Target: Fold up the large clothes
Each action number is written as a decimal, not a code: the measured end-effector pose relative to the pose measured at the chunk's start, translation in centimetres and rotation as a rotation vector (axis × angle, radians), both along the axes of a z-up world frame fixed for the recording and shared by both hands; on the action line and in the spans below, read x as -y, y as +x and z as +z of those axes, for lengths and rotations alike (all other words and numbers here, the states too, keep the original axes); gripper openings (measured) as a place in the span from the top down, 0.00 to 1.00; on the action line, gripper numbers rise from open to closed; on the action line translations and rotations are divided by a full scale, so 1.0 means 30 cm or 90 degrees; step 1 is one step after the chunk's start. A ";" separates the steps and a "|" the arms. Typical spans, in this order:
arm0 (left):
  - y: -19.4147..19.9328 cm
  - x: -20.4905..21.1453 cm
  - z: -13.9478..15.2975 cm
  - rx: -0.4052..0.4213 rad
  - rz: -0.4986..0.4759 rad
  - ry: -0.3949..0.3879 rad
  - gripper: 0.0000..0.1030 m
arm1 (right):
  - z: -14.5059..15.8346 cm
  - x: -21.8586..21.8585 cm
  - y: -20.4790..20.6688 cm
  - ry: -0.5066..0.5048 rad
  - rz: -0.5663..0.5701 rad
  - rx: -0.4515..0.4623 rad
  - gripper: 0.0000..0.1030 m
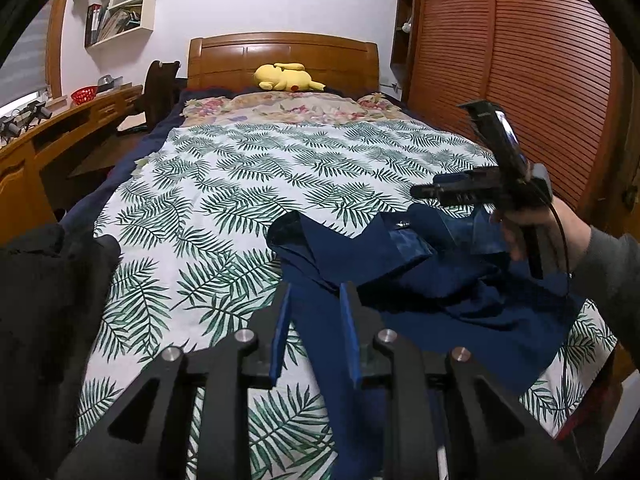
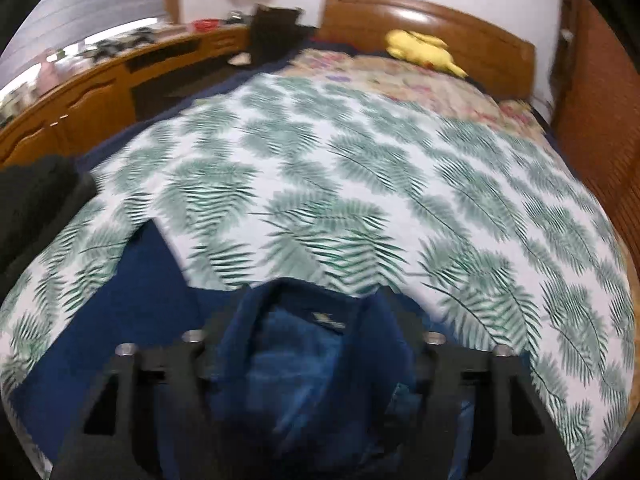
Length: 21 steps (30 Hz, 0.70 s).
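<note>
Navy garment (image 1: 460, 300) pinched in left claw (image 1: 316, 312), bunched inside right claw (image 2: 316, 312)

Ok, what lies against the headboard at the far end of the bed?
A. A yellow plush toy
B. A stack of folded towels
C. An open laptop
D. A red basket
A: a yellow plush toy lies on its side at the wooden headboard, beyond the leaf-print cover where the navy garment is spread.
</note>
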State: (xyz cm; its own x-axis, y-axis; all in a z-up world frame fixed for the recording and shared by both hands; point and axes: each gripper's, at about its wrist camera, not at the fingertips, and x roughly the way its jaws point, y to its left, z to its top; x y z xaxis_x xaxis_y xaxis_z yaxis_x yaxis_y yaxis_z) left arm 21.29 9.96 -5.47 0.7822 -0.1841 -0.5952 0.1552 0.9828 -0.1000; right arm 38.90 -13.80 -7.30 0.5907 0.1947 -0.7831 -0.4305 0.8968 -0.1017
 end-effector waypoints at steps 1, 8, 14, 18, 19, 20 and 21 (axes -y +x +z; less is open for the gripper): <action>0.000 -0.001 0.002 0.000 0.001 -0.001 0.78 | -0.001 -0.015 -0.008 0.001 0.008 -0.005 0.37; -0.005 -0.008 0.008 0.007 0.006 -0.001 0.78 | -0.002 -0.189 -0.172 0.029 0.150 -0.032 0.37; -0.004 -0.016 0.007 0.006 0.013 0.005 0.78 | -0.032 -0.312 -0.228 0.016 0.204 -0.061 0.37; -0.008 -0.021 0.004 0.004 0.017 0.010 0.78 | -0.086 -0.338 -0.230 -0.024 0.207 -0.082 0.37; -0.010 -0.023 0.005 0.004 0.017 0.008 0.78 | -0.103 -0.337 -0.224 -0.036 0.202 -0.087 0.38; -0.011 -0.025 0.006 0.004 0.016 0.005 0.78 | -0.118 -0.334 -0.219 -0.052 0.200 -0.087 0.42; -0.012 -0.027 0.007 0.004 0.013 0.001 0.78 | -0.129 -0.328 -0.214 -0.071 0.196 -0.083 0.59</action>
State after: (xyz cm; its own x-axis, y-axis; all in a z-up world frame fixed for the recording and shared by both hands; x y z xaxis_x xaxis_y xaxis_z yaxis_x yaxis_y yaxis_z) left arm 20.92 10.77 -5.25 0.7894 -0.1667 -0.5908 0.1353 0.9860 -0.0974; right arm 32.49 -3.96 -11.17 0.4115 0.2571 -0.8744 -0.6952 0.7089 -0.1187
